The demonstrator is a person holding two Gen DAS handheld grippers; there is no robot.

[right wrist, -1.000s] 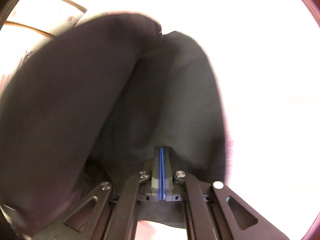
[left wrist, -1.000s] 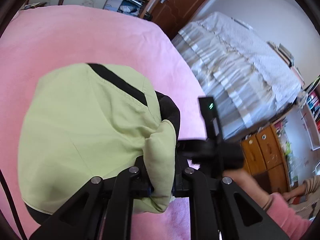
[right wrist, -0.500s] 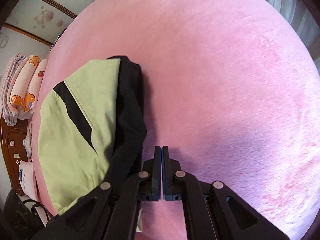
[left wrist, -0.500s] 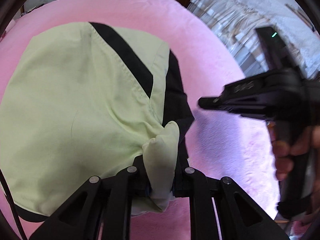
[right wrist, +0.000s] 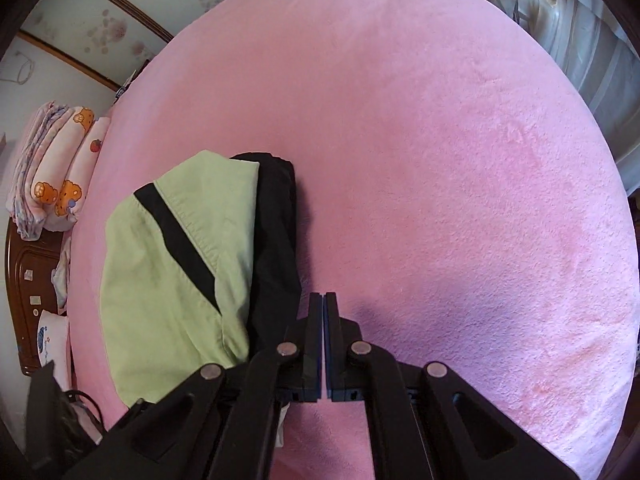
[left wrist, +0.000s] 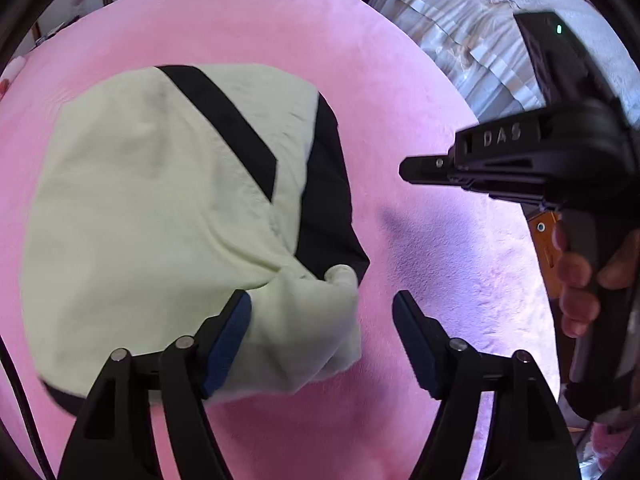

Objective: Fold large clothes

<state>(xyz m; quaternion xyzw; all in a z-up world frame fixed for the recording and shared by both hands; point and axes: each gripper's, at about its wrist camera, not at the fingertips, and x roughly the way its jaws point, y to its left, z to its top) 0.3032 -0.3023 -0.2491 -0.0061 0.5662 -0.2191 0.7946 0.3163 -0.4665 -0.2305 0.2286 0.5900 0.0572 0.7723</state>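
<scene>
A light green and black jacket (left wrist: 152, 208) lies folded on the pink bed (left wrist: 420, 272); it also shows in the right wrist view (right wrist: 168, 280) at the left. My left gripper (left wrist: 322, 316) is open, its jaws wide apart over the jacket's near green corner, which lies loose between them. My right gripper (right wrist: 323, 312) is shut and empty, hovering above the pink cover just right of the jacket's black edge. It also shows in the left wrist view (left wrist: 408, 168) at the right, held by a hand.
A stack of folded printed bedding (right wrist: 52, 168) sits at the bed's far left by a wooden headboard (right wrist: 28, 300). A second bed with white ruffled cover (left wrist: 480, 32) stands beyond the pink bed. Open pink cover (right wrist: 440, 160) stretches to the right.
My left gripper opened and let go of the jacket's green corner. My right gripper released the dark cloth and lifted away, staying shut. The jacket now rests flat.
</scene>
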